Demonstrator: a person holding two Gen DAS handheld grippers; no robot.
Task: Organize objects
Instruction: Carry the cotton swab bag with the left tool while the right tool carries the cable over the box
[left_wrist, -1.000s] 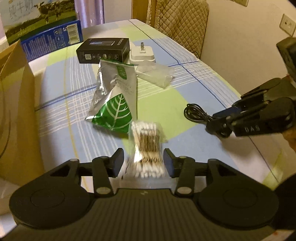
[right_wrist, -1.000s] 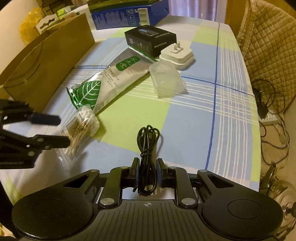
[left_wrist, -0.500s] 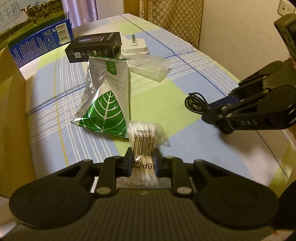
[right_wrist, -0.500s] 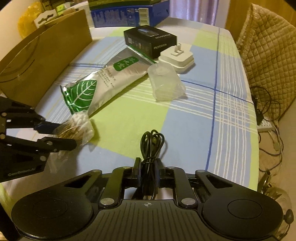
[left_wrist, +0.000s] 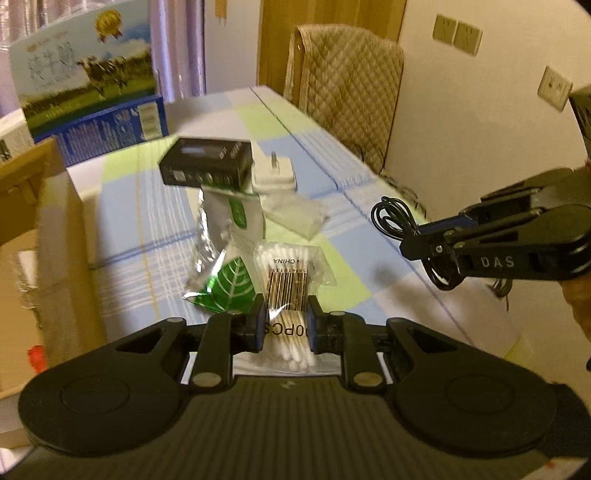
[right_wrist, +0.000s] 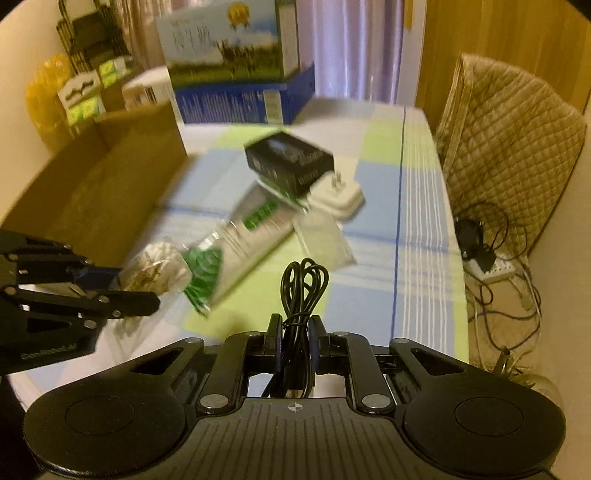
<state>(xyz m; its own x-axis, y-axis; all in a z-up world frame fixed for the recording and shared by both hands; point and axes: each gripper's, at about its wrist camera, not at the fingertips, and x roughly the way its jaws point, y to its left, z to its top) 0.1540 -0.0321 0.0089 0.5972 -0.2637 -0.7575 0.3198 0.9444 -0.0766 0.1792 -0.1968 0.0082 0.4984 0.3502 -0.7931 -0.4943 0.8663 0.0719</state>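
My left gripper is shut on a clear packet of cotton swabs with a barcode, held off the table. My right gripper is shut on a coiled black cable, also lifted; that cable and gripper show at the right of the left wrist view. Still on the checked tablecloth lie a silver-green leaf pouch, a black box, a white plug adapter and a clear plastic case.
An open brown cardboard box stands along the table's left side. A blue milk carton box sits at the far end. A quilted chair and floor cables are to the right of the table.
The left gripper closed on the swab packet and raised it. Both grippers lifted upward with their loads, and the views now tilt up toward the room.
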